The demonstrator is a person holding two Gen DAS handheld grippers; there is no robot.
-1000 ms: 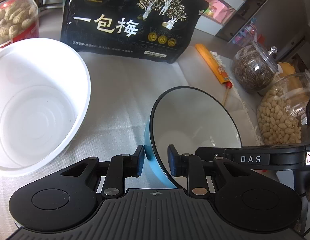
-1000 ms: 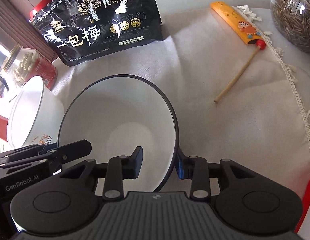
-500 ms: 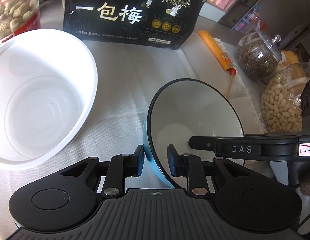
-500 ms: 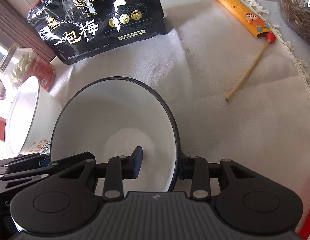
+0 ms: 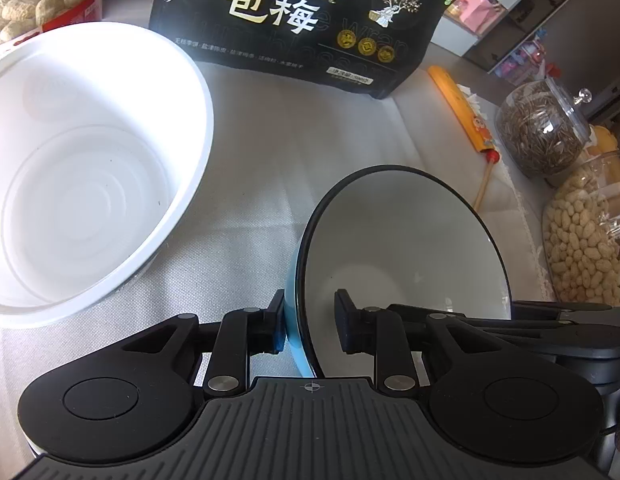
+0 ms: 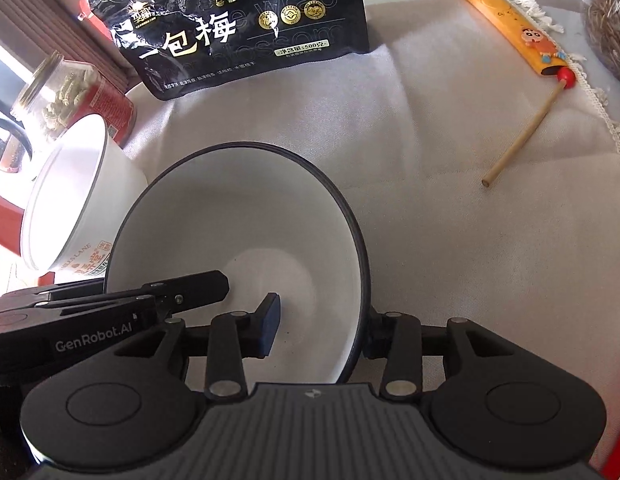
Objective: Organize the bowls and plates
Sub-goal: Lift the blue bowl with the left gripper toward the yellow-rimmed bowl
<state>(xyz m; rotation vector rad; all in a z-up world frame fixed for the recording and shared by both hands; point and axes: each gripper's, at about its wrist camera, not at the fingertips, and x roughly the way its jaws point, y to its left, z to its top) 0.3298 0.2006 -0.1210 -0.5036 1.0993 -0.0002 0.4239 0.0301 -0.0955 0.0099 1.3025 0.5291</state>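
Blue bowl is sitting tilted, its rim pinched by left gripper; right gripper is opening, straddling the opposite rim.

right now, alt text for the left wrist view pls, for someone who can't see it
The left gripper straddles the near rim of a blue bowl with a white inside, on a pale tablecloth. A larger white bowl sits to its left, a black snack bag behind, and jars of peanuts and seeds on the right.
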